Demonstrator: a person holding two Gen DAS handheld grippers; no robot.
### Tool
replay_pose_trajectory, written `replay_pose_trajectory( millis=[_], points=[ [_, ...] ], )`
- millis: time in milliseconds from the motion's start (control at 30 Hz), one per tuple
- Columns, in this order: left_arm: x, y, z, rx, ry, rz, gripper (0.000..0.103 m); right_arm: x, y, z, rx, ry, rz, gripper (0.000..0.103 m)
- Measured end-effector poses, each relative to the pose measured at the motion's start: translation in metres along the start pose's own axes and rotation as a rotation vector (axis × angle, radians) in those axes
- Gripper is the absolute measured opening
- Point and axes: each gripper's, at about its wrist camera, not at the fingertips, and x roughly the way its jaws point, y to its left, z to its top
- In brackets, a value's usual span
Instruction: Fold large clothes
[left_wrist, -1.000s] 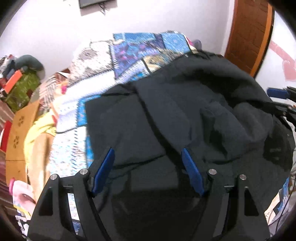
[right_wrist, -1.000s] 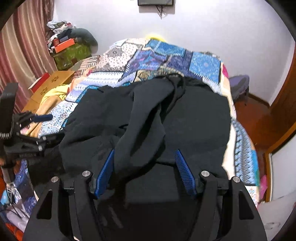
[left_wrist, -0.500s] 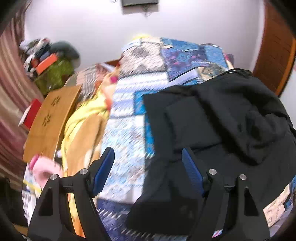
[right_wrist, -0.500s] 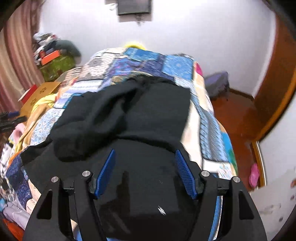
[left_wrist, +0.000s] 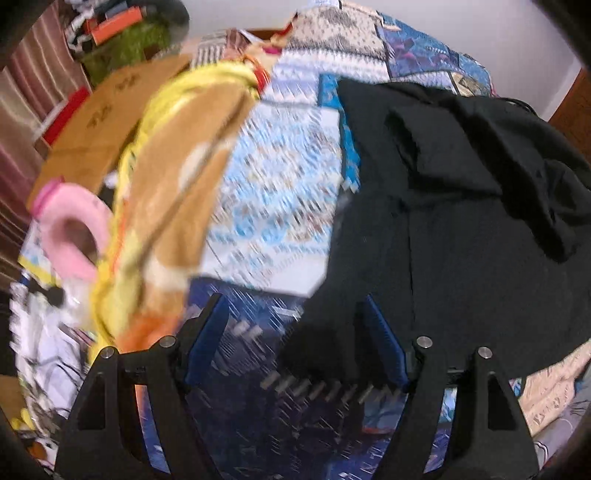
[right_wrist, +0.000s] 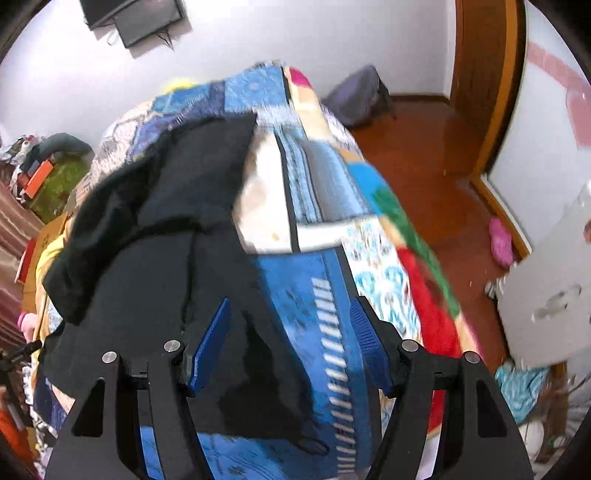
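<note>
A large black garment (left_wrist: 461, 229) lies crumpled on a bed with a blue patchwork quilt (left_wrist: 280, 206). In the left wrist view it fills the right half, and its lower left corner hangs near my left gripper (left_wrist: 295, 343), which is open and empty over the garment's left edge. In the right wrist view the garment (right_wrist: 155, 251) lies to the left, its lower right corner between the fingers of my right gripper (right_wrist: 291, 343), which is open and holds nothing. The quilt (right_wrist: 325, 229) shows to the right of it.
A yellow and brown blanket (left_wrist: 170, 177) and a pink cushion (left_wrist: 74, 229) lie left of the bed, by a wooden board (left_wrist: 107, 122). Right of the bed is wooden floor (right_wrist: 436, 162), a door frame (right_wrist: 491, 85) and a white cabinet (right_wrist: 546, 288).
Both grippers have swung outward, the left to the garment's left edge and the right to its right edge. Both stayed open. The garment now sits off-centre in each view.
</note>
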Motion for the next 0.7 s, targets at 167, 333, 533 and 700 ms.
replay_pose_trajectory(
  millis=[167, 333, 533, 700],
  points=[
    [0.020, -0.004, -0.012, -0.042, 0.088, -0.118, 0.075, 0.014, -0.011, -0.015, 0.039, 0.048, 0.031, 0.063],
    [0.029, -0.012, -0.014, -0.051, 0.104, -0.120, 0.076, 0.010, -0.008, -0.018, 0.043, 0.034, 0.079, 0.065],
    [0.023, -0.017, -0.018, -0.049, 0.098, -0.146, 0.075, 0.015, 0.007, -0.027, 0.007, 0.038, 0.136, 0.065],
    [0.004, -0.030, -0.020, 0.007, 0.066, -0.202, 0.065, 0.015, 0.003, -0.033, 0.088, 0.012, 0.143, 0.049]
  ],
)
